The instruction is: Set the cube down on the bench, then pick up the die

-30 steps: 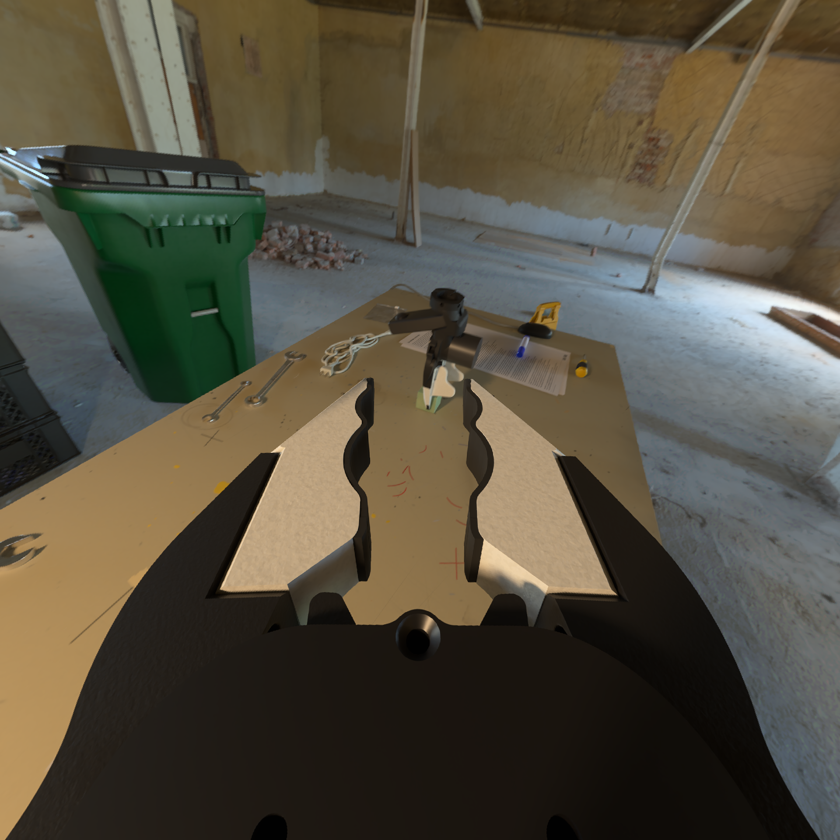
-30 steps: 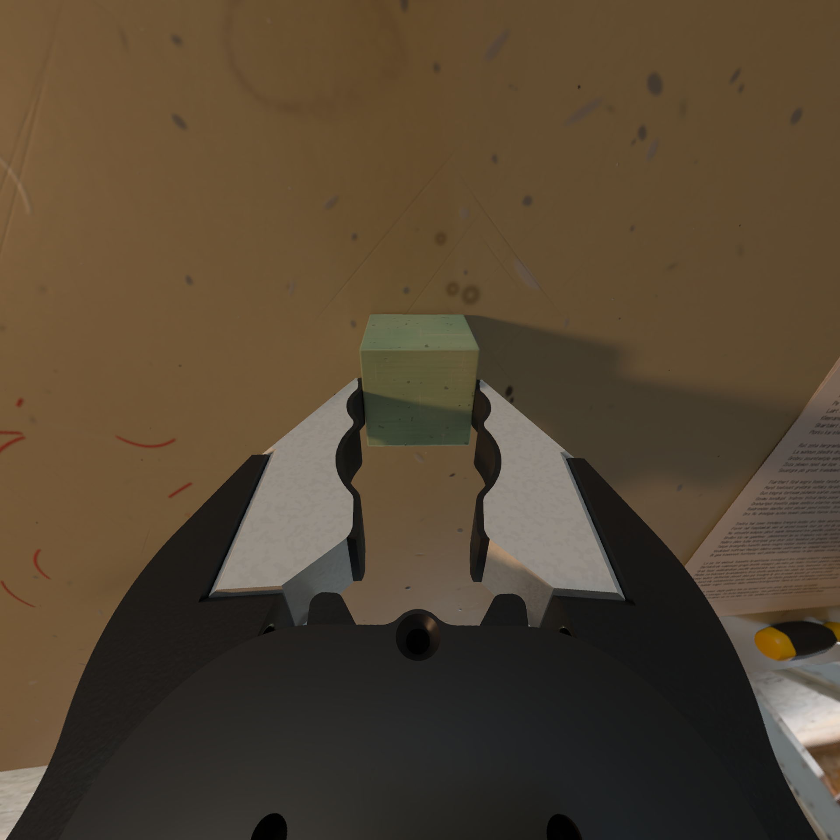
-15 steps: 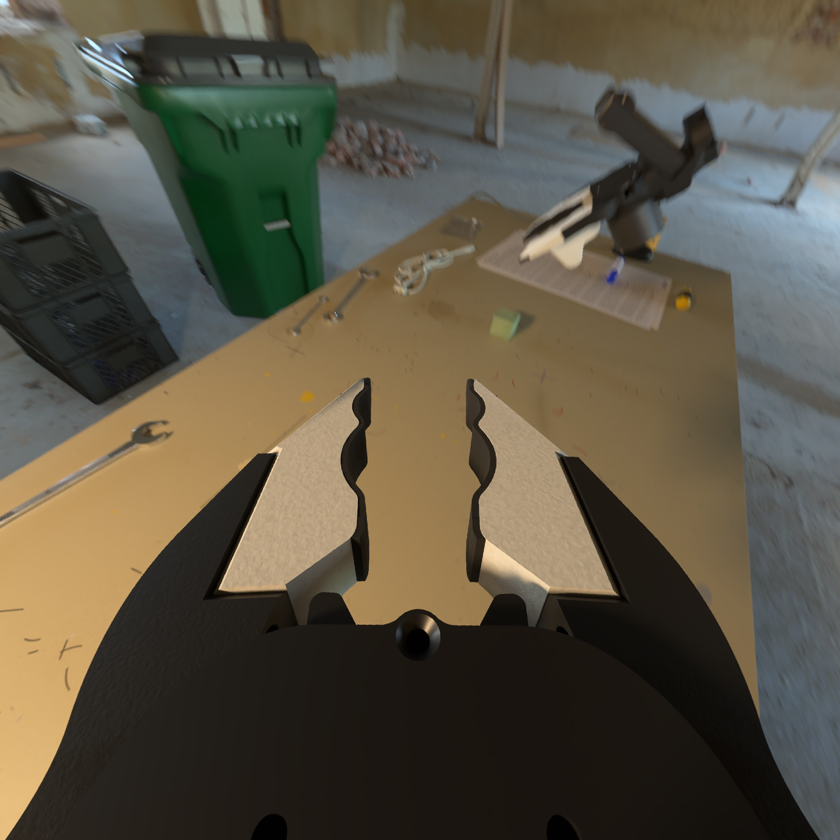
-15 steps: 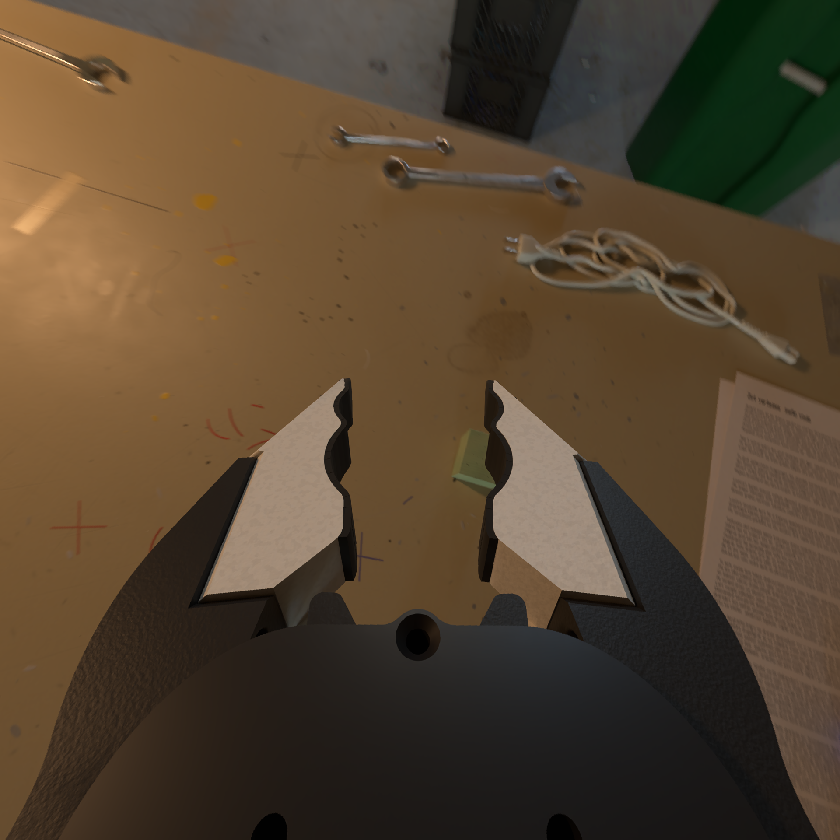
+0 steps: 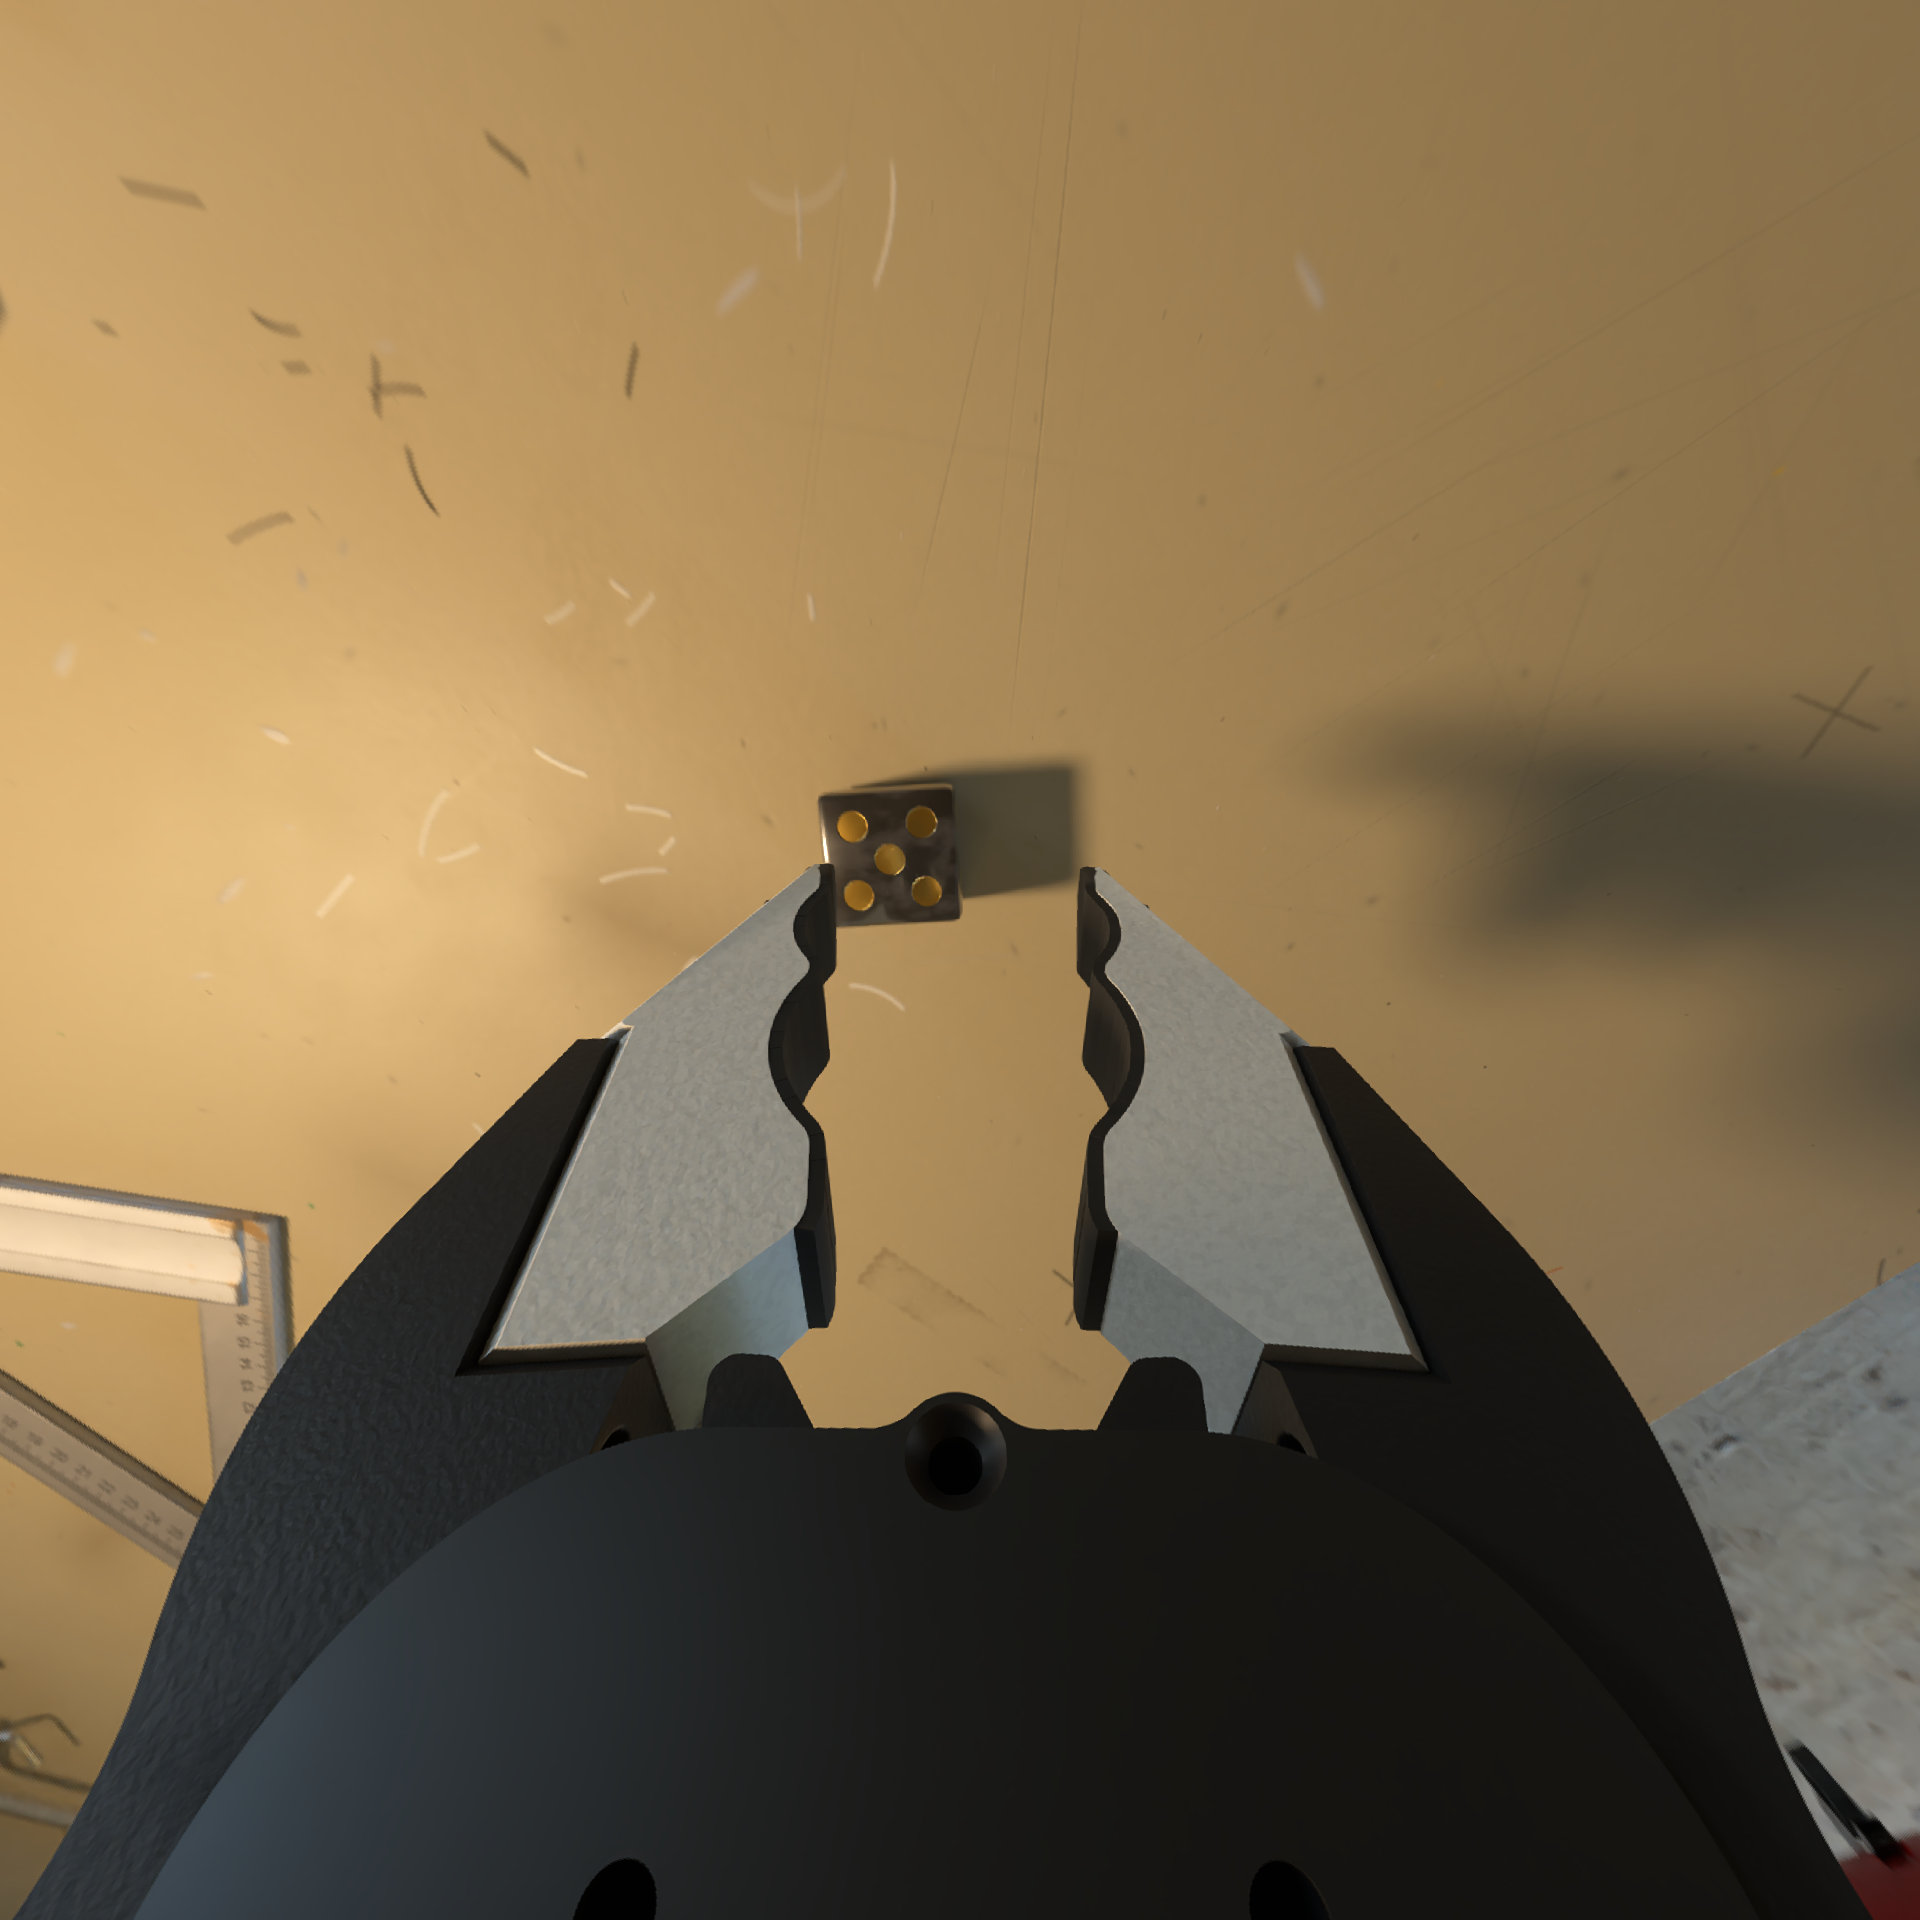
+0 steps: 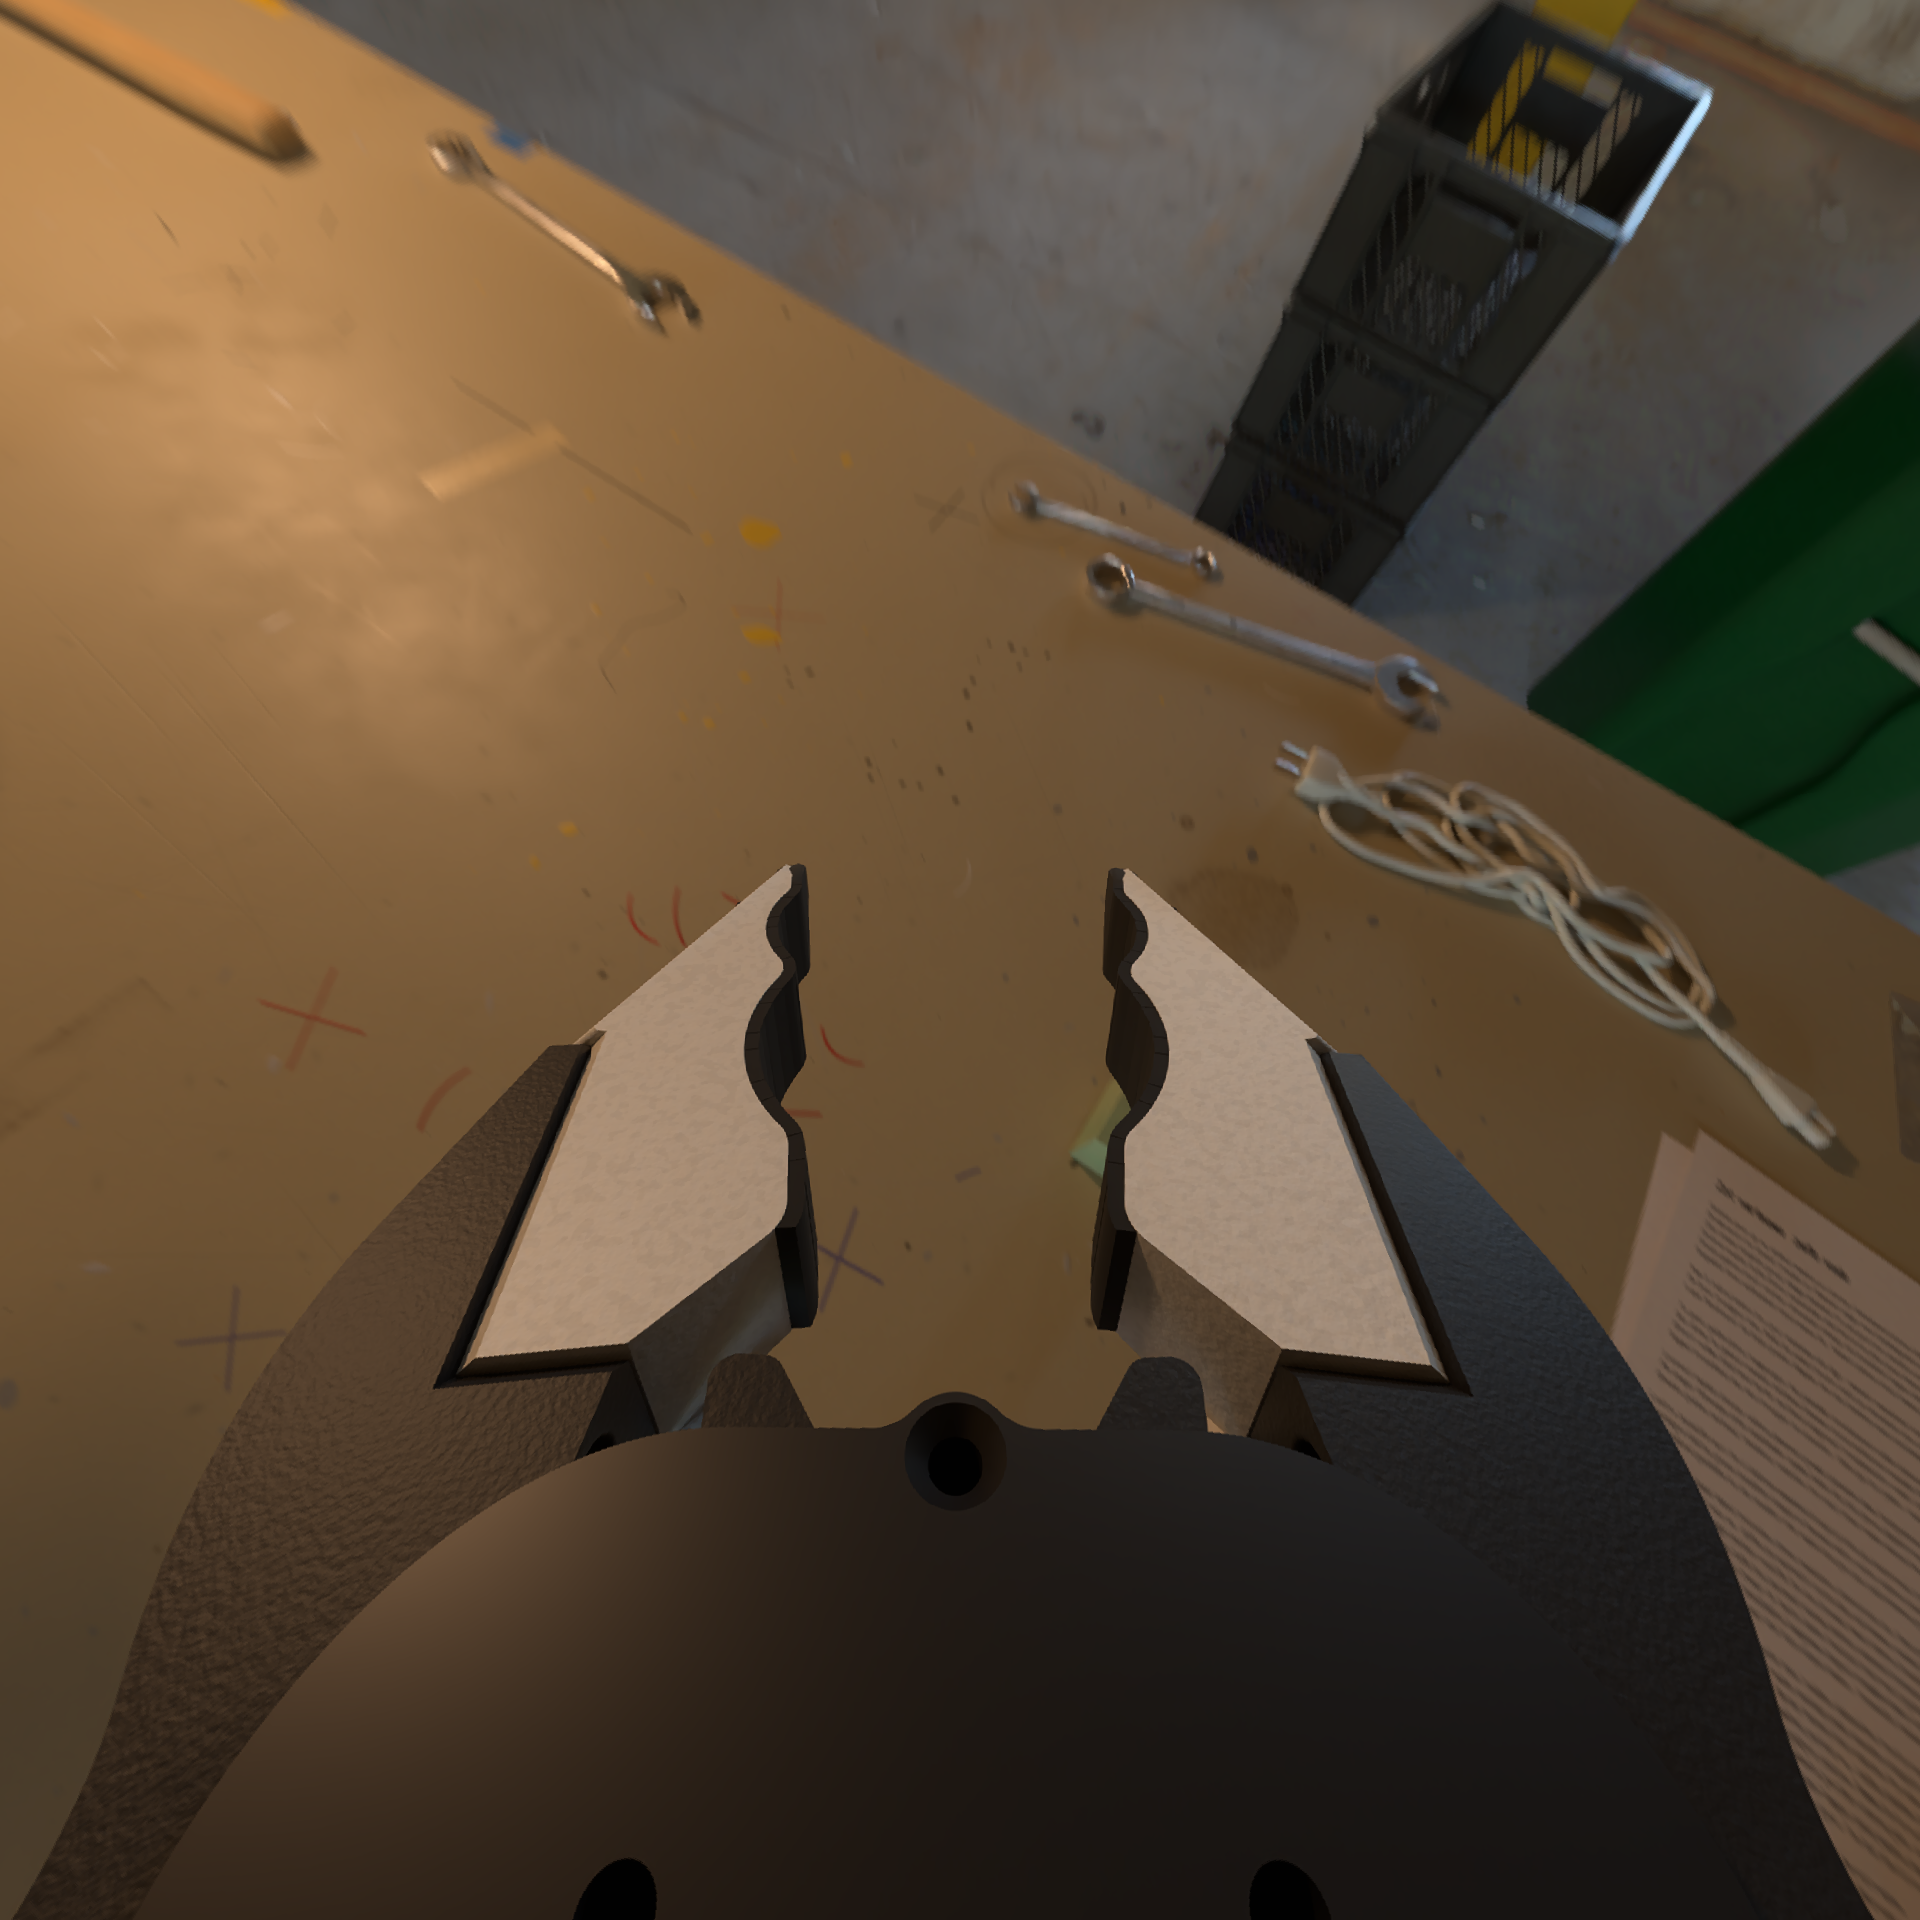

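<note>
Dark die (image 5: 889,857) on bench (image 5: 1351,364), nothing blocking; both hand-held grippers spread apart, empty; square ruler (image 5: 145,1340) nearby

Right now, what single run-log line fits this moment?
stage: approaching die | left gripper: open above die, not gripping | right gripper: open, empty | cube: on bench, partly hidden by right finger

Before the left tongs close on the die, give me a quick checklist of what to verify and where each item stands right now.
1. Left tongs open: ok.
2. Die resting on the bench: ok.
3. Die centred between the tips: not ok, it sits close to the left finger.
4. Tips lowered to die level: cannot tell.
5. Green cube released on the bench: ok.
6. Right tongs open and empty: ok.
</note>
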Robot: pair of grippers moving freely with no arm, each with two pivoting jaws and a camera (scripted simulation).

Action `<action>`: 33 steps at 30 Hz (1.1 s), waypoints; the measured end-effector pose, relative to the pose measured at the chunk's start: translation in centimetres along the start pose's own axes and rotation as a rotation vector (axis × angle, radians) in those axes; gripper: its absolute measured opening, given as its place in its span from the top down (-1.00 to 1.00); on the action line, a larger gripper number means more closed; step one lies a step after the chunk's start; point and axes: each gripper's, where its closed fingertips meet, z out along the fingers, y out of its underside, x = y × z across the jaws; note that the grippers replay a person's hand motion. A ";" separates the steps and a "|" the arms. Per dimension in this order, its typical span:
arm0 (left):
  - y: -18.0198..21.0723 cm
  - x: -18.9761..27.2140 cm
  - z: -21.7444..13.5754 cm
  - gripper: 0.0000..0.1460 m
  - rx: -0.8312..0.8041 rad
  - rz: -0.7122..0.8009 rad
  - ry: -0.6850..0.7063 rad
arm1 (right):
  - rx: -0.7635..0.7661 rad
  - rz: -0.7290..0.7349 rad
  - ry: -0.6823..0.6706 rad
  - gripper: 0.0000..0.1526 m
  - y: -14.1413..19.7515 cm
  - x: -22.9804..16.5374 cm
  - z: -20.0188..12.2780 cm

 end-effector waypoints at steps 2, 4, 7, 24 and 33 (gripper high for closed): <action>0.7 0.2 1.4 0.31 -0.058 -0.007 -0.002 | -0.069 -0.008 0.026 0.25 1.4 0.7 0.4; 1.3 0.0 2.9 0.30 -0.120 0.012 -0.024 | -0.091 -0.008 0.045 0.24 2.0 1.3 0.5; 1.8 -0.8 4.8 0.37 -0.168 0.021 -0.059 | -0.060 -0.003 0.023 0.25 1.9 1.2 0.3; 4.3 -2.1 8.3 0.43 -0.354 -0.093 -0.087 | -0.111 -0.050 0.000 0.24 3.3 1.1 0.3; 1.3 -2.1 5.8 0.43 -0.228 -0.095 -0.099 | -0.049 -0.102 0.051 0.25 1.5 0.8 -0.1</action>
